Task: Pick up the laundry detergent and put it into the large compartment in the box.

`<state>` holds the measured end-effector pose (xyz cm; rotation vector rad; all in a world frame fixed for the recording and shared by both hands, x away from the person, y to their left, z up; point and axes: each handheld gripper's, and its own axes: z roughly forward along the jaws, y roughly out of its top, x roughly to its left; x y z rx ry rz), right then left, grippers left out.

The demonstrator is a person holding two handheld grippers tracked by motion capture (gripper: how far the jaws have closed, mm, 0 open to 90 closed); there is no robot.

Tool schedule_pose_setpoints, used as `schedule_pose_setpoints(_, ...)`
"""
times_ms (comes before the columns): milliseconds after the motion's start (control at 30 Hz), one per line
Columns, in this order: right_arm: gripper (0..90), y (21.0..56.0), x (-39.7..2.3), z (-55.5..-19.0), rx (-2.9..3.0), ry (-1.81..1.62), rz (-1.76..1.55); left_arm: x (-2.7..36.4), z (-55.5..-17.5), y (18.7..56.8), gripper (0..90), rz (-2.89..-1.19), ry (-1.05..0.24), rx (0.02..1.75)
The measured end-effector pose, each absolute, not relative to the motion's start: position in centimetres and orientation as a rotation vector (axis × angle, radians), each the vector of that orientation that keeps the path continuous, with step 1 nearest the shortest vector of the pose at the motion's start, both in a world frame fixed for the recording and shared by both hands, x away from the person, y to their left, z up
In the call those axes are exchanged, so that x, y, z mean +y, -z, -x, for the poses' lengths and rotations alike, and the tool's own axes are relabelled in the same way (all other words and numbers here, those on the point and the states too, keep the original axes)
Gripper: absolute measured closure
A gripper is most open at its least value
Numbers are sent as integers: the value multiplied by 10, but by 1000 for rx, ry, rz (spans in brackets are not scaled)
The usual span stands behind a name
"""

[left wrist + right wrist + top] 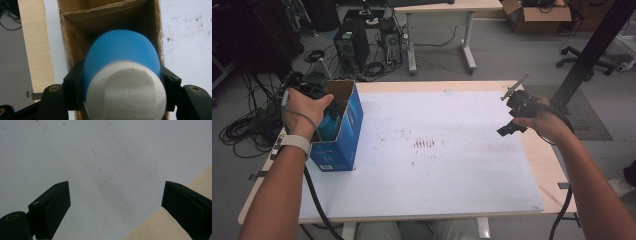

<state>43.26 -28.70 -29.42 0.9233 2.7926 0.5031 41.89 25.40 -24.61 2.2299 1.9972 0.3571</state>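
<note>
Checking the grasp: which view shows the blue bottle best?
Left gripper view: blue bottle with white cap, clamped in the left gripper over the open box. High view shows just a sliver of it behind the hand.

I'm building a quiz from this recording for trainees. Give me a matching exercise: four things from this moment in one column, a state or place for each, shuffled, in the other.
Things
1. left tool
2. right tool
3. blue box
4. white board

States or places
A. lies on the wooden table, with dark smudges near its middle
B. jaws spread wide, nothing between them
C. stands open-topped at the table's left side
D. jaws closed on a blue bottle with a white cap, above the open carton

Pairs: 1-D, 2-B, 3-C, 4-A
</note>
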Motion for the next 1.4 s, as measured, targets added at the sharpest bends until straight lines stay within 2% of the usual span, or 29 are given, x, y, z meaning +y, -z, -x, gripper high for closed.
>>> schedule_pose_setpoints(700, 81, 295, -288, -433, 2791, -497, -927, 254, -420, 276, 373, -2246, -336, 1994)
schedule_pose_setpoints(1400, 81, 296, -289, -432, 2793, -495, -931, 256, -423, 280, 368, -2228, -328, 2002)
